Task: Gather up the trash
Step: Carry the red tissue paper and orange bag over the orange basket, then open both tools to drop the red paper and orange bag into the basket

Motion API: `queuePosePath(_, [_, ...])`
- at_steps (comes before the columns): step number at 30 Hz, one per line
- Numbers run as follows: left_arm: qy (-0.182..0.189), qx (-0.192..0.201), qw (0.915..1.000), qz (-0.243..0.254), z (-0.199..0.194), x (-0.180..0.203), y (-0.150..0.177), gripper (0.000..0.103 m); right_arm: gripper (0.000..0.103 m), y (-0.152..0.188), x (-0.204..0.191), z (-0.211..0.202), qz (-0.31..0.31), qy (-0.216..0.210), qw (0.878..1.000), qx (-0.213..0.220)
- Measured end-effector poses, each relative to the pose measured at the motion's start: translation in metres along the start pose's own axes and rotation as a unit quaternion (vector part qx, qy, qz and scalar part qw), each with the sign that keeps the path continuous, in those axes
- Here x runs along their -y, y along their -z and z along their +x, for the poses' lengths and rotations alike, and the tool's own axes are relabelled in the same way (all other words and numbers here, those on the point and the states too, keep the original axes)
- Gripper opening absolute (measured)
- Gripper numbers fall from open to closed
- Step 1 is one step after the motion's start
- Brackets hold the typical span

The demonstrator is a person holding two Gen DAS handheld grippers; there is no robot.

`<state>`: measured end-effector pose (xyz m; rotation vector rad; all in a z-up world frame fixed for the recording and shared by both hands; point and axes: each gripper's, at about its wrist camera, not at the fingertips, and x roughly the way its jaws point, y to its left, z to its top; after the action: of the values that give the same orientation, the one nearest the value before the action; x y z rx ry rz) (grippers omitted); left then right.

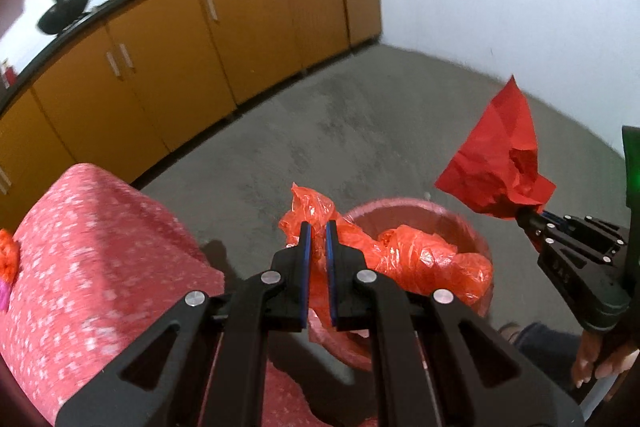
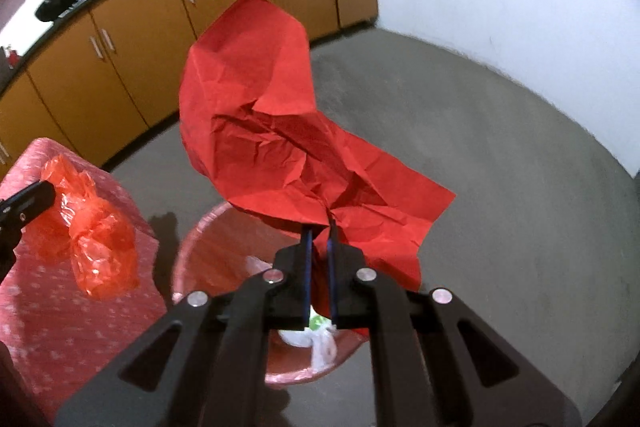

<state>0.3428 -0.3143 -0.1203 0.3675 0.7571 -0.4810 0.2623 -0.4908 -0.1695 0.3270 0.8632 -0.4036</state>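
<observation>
Both hands loaded, bin below: you carry two feather-light scraps.

Your left gripper (image 1: pixel 319 241) has its fingers nearly closed on the orange plastic bag (image 1: pixel 404 255), low centre of the left wrist view, over the pink bin (image 1: pixel 476 227). Your right gripper (image 2: pixel 320 239) is pinched on the red paper (image 2: pixel 276 131), which fills the middle of the right wrist view above the bin's rim (image 2: pixel 192 239). Both likely weigh almost nothing; the film looks slick and limp, the paper crisp and tearable. Grip bunched folds, as you do now, not a single loose edge.
</observation>
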Motion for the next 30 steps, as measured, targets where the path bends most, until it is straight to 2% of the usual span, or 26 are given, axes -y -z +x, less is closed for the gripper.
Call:
queuePosePath(9, [-0.003,-0.042,0.9978,0.051,0.046,0.027,0.007,0.007,0.01,0.012,-0.004,0.051,0.006,-0.029,0.998,-0.046])
queuePosePath(18, [-0.002,-0.071,0.994,0.083,0.072,0.03,0.007,0.007,0.013,0.013,-0.006,0.075,0.014,-0.056,0.995,-0.077])
queuePosePath(20, [0.001,-0.076,0.9931,0.089,0.077,0.033,0.007,0.008,0.017,0.012,-0.007,0.078,0.013,-0.059,0.995,-0.079])
queuePosePath(23, [0.001,-0.076,0.9931,0.089,0.079,0.033,0.007,0.012,0.032,0.015,-0.004,0.076,0.013,-0.061,0.995,-0.076])
queuePosePath(25, [-0.001,-0.075,0.9933,0.087,0.08,0.031,0.006,0.014,0.033,0.015,-0.002,0.076,0.019,-0.066,0.995,-0.075])
queuePosePath(28, [0.005,-0.076,0.9945,0.071,0.081,0.026,0.006,0.028,0.033,0.019,-0.004,0.074,0.017,-0.065,0.995,-0.072])
queuePosePath(30, [0.008,-0.073,0.9953,0.064,0.079,0.023,0.005,0.031,0.033,0.019,-0.003,0.072,0.013,-0.062,0.996,-0.07])
